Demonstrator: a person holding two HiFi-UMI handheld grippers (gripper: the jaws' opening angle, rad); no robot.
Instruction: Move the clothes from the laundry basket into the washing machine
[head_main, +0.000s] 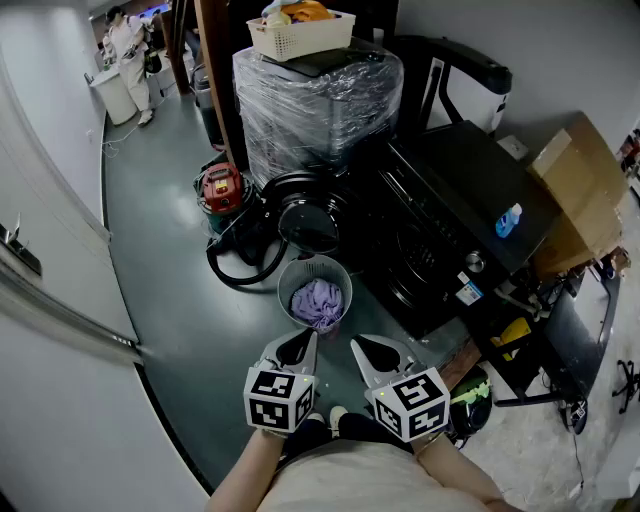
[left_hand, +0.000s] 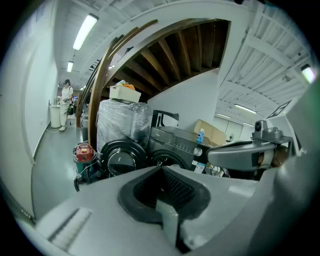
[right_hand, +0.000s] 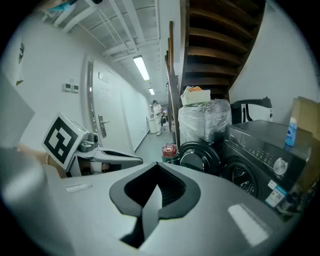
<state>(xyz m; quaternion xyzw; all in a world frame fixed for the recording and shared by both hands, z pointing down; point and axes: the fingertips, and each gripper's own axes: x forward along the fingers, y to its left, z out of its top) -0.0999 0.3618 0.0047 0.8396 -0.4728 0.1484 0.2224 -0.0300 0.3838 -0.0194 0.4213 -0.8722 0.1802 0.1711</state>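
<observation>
While both hand-held grippers (head_main: 311, 337) (head_main: 356, 343) sit closed, crumpled lilac clothes (head_main: 318, 301) lie in the basket (head_main: 288, 274).

The basket (head_main: 289, 277) wall hides all but the top of the clothes (head_main: 318, 302). The washer (head_main: 450, 185) drum is too dark to see into. Its sticker (head_main: 468, 293) is too small to read. The far person (head_main: 127, 48) is tiny.

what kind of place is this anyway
Probably a makeshift laundry corner under a staircase off a corridor: a black washing machine, a plastic-wrapped appliance beside it, and wooden stairs overhead.
</observation>
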